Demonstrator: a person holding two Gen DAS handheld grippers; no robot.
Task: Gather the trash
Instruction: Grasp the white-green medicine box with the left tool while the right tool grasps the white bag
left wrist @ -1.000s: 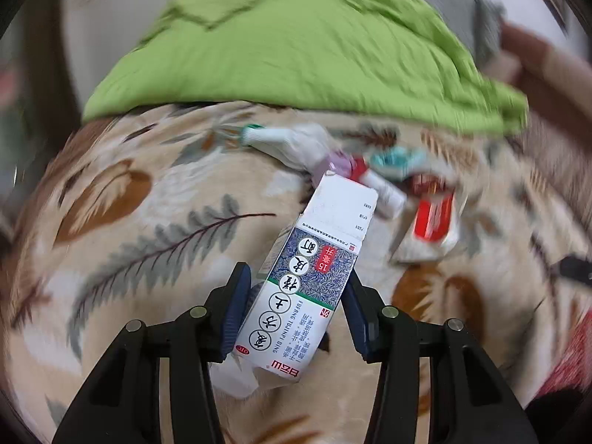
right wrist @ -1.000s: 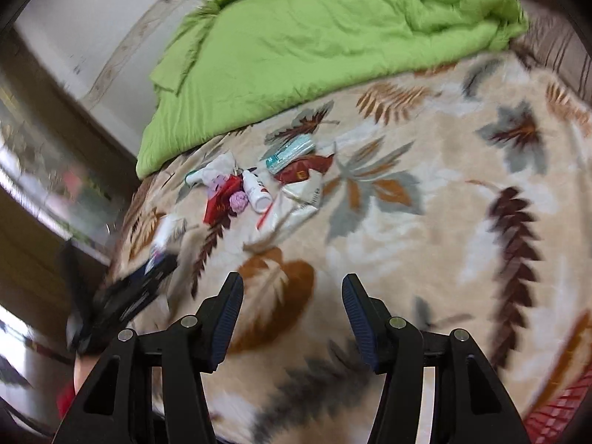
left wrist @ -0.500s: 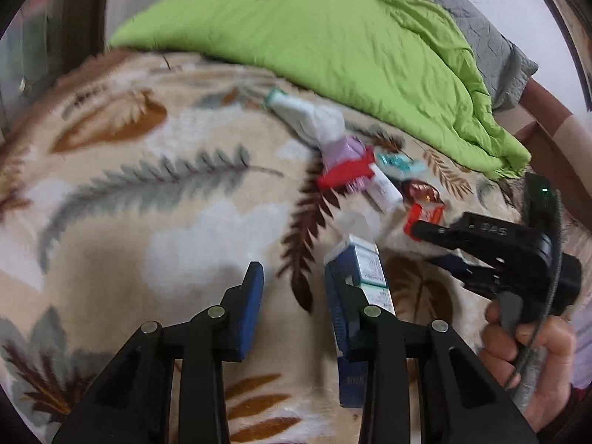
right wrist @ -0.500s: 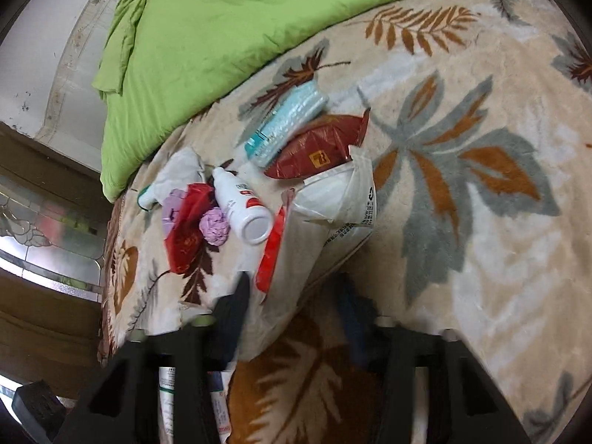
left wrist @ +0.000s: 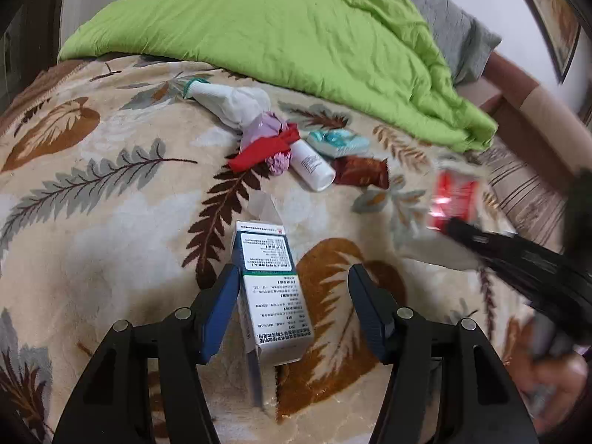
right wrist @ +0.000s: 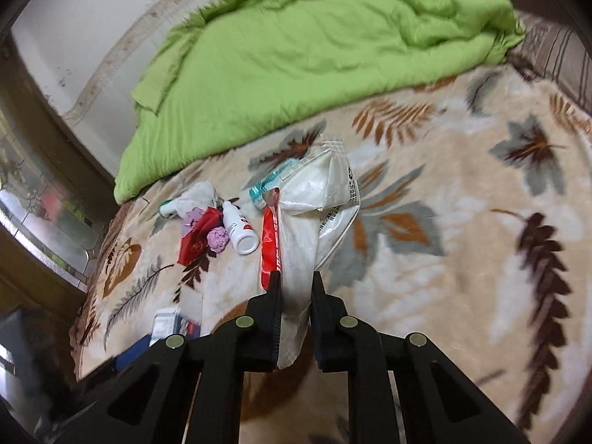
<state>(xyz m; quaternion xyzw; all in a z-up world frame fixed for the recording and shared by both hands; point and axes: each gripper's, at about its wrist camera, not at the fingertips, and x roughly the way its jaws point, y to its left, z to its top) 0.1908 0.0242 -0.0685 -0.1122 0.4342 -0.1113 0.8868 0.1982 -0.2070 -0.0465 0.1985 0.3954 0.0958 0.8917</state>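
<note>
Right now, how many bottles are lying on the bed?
1. A white bottle lies on the leaf-pattern blanket in the small trash pile, between the red wrapper and the teal packet. Others could be hidden under the green quilt.

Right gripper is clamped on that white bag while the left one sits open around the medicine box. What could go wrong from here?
1. The right gripper pinches only the lower end of the white bag; its open, crumpled top hangs free, so it may slip out.
2. The medicine box lies against one finger of the open left gripper; closing could push it askew rather than clamp it squarely.
</note>
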